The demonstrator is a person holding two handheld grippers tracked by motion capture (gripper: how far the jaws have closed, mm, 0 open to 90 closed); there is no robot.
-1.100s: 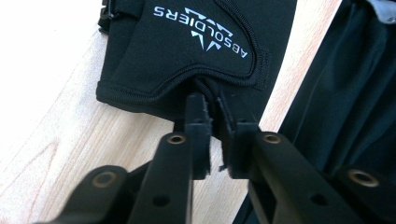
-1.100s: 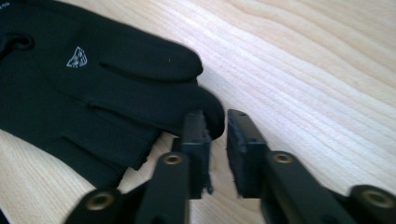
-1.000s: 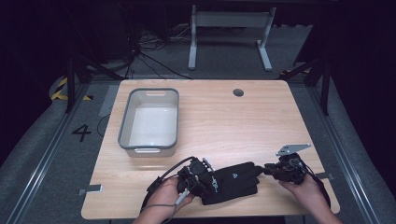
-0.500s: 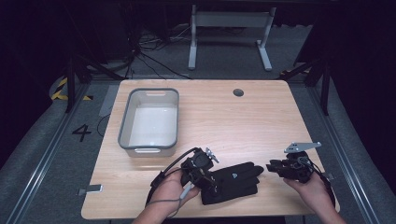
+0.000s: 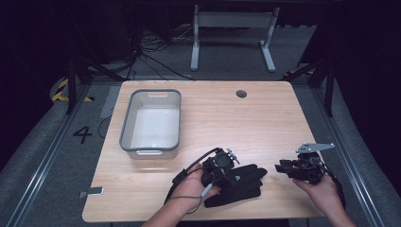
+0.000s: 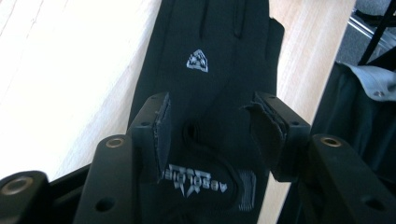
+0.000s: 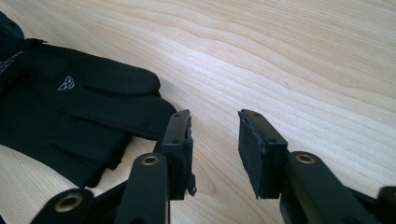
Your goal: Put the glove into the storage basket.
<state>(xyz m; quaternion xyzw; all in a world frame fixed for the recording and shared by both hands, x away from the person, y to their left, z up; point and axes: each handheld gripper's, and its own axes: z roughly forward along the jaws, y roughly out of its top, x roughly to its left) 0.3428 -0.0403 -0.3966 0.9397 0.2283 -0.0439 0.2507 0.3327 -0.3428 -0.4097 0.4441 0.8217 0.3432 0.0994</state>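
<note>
A pair of black gloves (image 5: pixel 246 182) lies flat near the table's front edge, fingers pointing right. My left gripper (image 5: pixel 230 176) hovers over the cuff end. In the left gripper view its jaws have just been opening; the left gripper (image 6: pixel 210 121) straddles the glove (image 6: pixel 205 46) and the pads (image 6: pixel 163 126) stand clear of the fabric. My right gripper (image 5: pixel 282 168) sits to the right of the glove fingertips. In the right gripper view its jaws have just been opening too, and my right gripper (image 7: pixel 215 126) has bare wood between them, with the gloves (image 7: pixel 79 107) to its left.
A grey bin (image 5: pixel 125 132) with a white inside stands at the table's left. A round cable hole (image 5: pixel 241 93) is in the wooden table (image 5: pixel 265 123) near its far edge. A small metal clip (image 5: pixel 92 192) lies at the front left corner.
Both grippers have let go of the gloves and opened. The right gripper has drawn back to the right, off the glove fingertips. The left has shifted a little over the cuff.
</note>
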